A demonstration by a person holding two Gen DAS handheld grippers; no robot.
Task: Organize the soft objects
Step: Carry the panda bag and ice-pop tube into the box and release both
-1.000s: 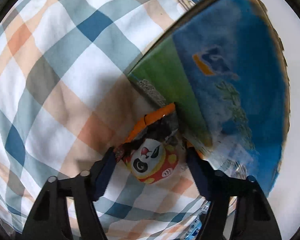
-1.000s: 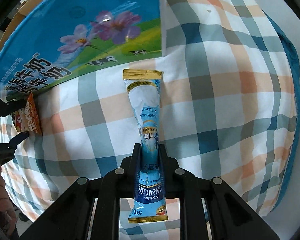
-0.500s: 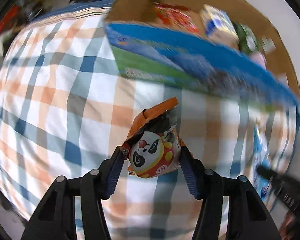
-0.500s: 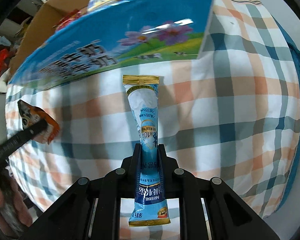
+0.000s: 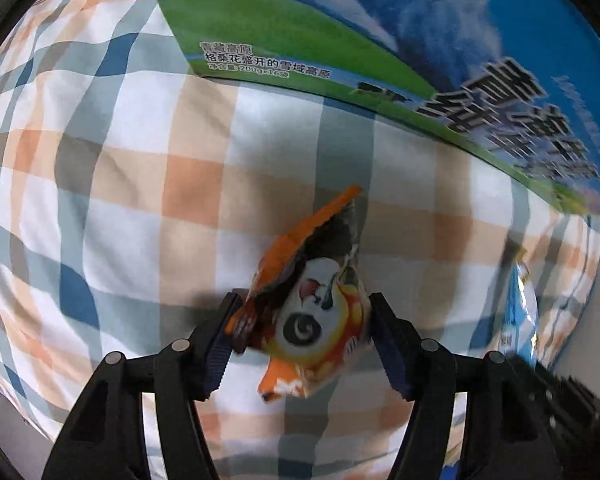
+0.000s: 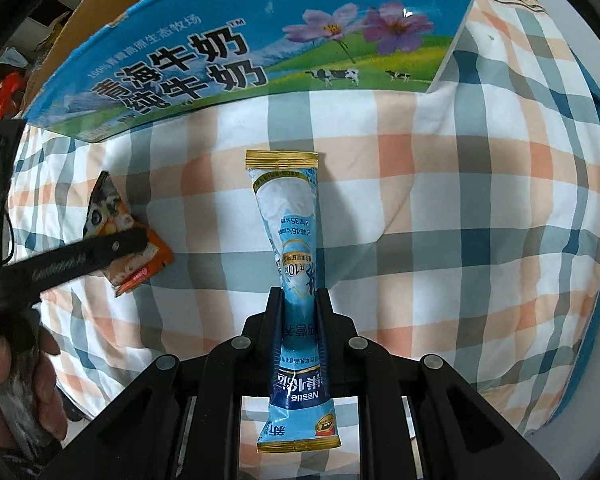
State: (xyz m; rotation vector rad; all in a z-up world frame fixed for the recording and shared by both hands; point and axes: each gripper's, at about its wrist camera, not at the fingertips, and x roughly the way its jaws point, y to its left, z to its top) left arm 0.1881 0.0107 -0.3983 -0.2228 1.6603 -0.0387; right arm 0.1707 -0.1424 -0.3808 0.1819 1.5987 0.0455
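While both sets of fingers pinch packets, the left gripper its panda snack pouch and the right gripper its blue stick sachet, both still need lifting over the milk carton box rim.

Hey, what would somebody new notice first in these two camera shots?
A long blue packet pinched upright in the right gripper, and an orange panda snack bag clamped in the left gripper. Behind both sits a big blue milk carton box on a checked blanket.

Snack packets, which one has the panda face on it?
The orange packet in the left tongs; the right tongs hold a long blue Nestle sachet.
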